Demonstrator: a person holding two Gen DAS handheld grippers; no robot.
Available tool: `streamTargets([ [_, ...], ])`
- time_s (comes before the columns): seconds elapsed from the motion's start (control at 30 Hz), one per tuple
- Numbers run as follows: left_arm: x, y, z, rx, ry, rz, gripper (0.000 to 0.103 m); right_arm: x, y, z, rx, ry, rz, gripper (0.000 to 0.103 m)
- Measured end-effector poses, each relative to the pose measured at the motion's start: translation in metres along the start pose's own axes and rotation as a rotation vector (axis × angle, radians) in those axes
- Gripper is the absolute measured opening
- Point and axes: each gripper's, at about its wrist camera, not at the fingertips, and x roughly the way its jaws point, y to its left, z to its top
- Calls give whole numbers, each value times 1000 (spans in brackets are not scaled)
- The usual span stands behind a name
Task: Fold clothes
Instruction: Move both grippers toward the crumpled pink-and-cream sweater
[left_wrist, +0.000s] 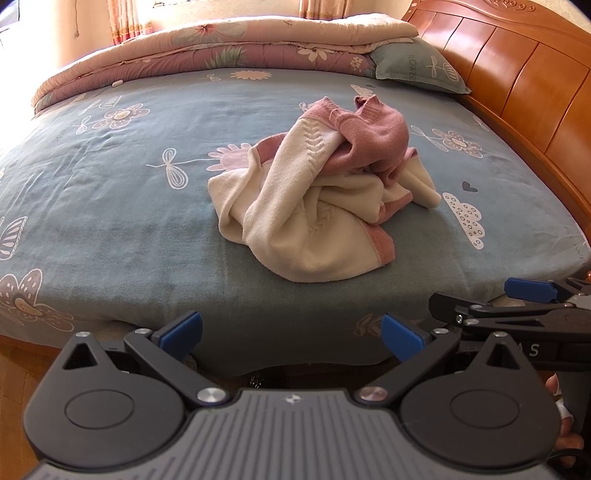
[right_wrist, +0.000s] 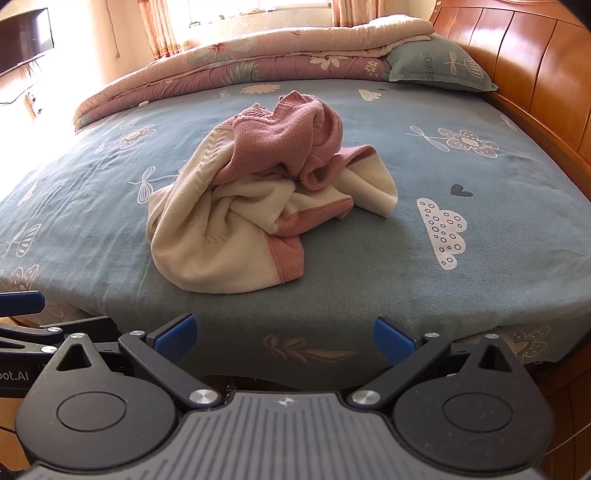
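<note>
1. The left claw is spread wide and empty at the bed's near edge.
2. The crumpled pink-and-cream sweater lies mid-bed.
3. The right claw gapes wide, holding nothing.

One crumpled sweater lies on one bed. Beyond the sweater sit one folded quilt and one pillow. Two grippers, four blue fingers.
</note>
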Motion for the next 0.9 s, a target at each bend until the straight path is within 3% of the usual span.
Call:
streamTargets([
  [0.9,19,-12,19,44,-4,-10,102,20,-14,9,43,14,-8,103],
])
